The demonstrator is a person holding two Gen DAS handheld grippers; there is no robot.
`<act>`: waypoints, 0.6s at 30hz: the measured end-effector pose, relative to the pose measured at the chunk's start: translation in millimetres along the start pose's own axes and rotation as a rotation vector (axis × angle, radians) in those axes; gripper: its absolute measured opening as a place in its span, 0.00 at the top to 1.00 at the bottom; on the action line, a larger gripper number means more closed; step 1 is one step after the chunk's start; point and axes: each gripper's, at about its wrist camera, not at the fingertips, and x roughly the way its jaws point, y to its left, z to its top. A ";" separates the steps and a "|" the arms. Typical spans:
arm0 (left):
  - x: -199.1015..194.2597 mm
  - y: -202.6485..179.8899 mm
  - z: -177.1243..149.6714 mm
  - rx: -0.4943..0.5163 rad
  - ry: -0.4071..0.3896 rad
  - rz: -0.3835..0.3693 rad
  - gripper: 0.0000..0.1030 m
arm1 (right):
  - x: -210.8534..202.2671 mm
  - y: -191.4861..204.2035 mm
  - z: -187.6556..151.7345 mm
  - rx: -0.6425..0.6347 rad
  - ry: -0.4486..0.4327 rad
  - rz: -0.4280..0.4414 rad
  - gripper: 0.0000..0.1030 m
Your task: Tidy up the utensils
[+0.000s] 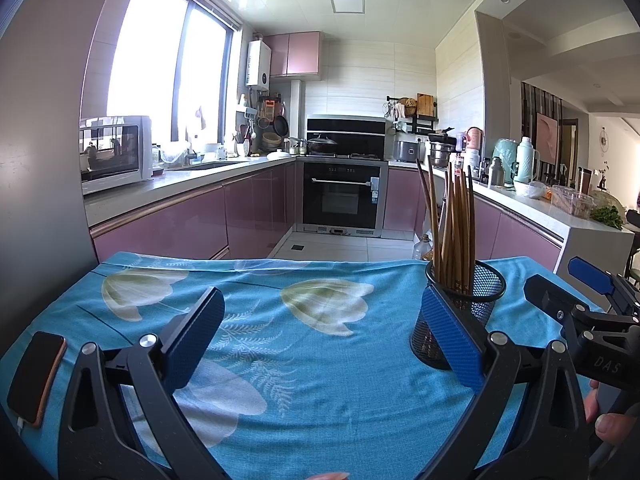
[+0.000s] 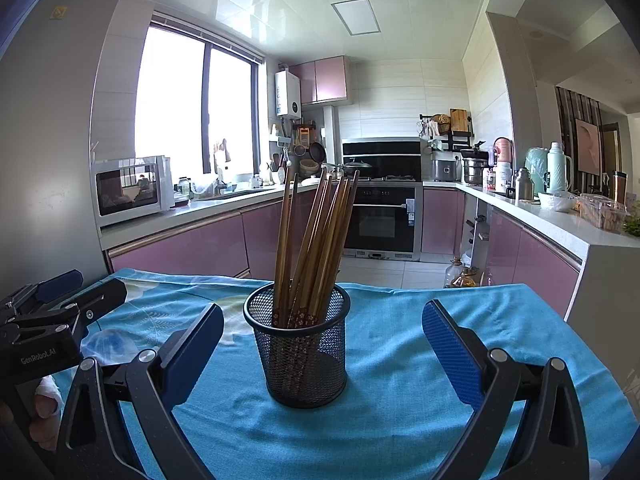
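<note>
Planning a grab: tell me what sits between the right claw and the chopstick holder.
Nothing: only bare blue tablecloth separates the open right claw from the mesh chopstick holder, per the right wrist view.

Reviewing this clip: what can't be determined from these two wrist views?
- Exact count of chopsticks: they overlap in both views.
- Their lower ends: veiled by the mesh holder.
- Phone screen: dark and foreshortened at the left-wrist frame's edge.
- Table under the blue cloth: fully covered.
- Far countertop items: too small.
</note>
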 end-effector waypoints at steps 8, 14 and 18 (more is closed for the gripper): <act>0.2 -0.2 0.5 0.001 -0.001 0.000 0.06 | -0.2 -0.4 -0.2 0.001 -0.002 -0.001 0.07; 1.5 -0.8 2.2 0.000 0.001 -0.001 0.06 | -0.3 -0.5 -0.4 0.001 0.000 0.000 0.07; 0.8 -0.2 1.1 0.000 0.002 -0.001 0.06 | 0.0 -0.6 -0.2 0.002 0.000 0.000 0.07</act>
